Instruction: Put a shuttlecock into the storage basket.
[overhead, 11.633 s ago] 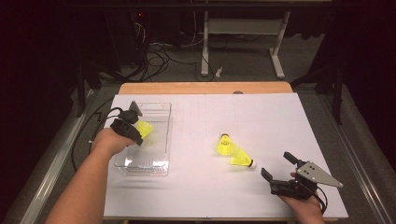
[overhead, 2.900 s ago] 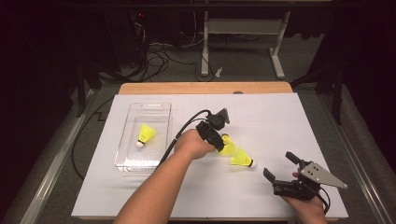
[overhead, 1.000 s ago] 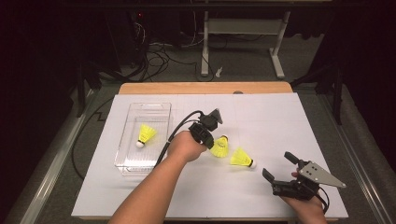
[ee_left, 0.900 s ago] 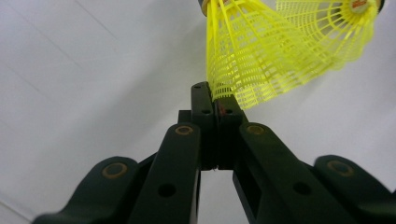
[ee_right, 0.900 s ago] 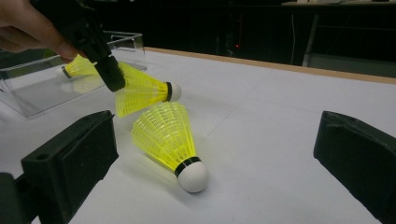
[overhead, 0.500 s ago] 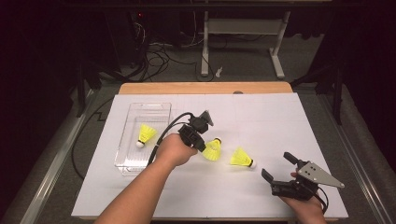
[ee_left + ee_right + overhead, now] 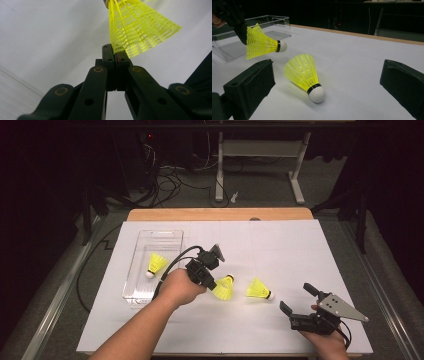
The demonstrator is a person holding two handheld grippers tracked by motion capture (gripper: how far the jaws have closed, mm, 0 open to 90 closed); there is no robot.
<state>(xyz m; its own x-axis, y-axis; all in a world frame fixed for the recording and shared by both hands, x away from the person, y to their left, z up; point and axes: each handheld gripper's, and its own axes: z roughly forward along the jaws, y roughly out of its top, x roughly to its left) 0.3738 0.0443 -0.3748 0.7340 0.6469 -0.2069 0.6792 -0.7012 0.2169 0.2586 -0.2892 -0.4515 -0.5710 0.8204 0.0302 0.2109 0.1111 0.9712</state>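
left tool (image 7: 212,285) moved toward tray (image 7: 131,292) | clamps shuttlecock (image 7: 223,287) skirt

**Left gripper pinches a yellow shuttlecock's skirt**

The left gripper (image 7: 115,53) has its two black jaws pressed together on the rim of a yellow shuttlecock (image 7: 136,31). The mesh skirt fans up and right, above the white desk (image 7: 50,37).

My high view looks forward and down over the whole table (image 7: 300,245). My left gripper view sits close behind its jaws, facing a yellow shuttlecock (image 7: 135,27), which also appears upper left in my low right gripper view (image 7: 262,43).
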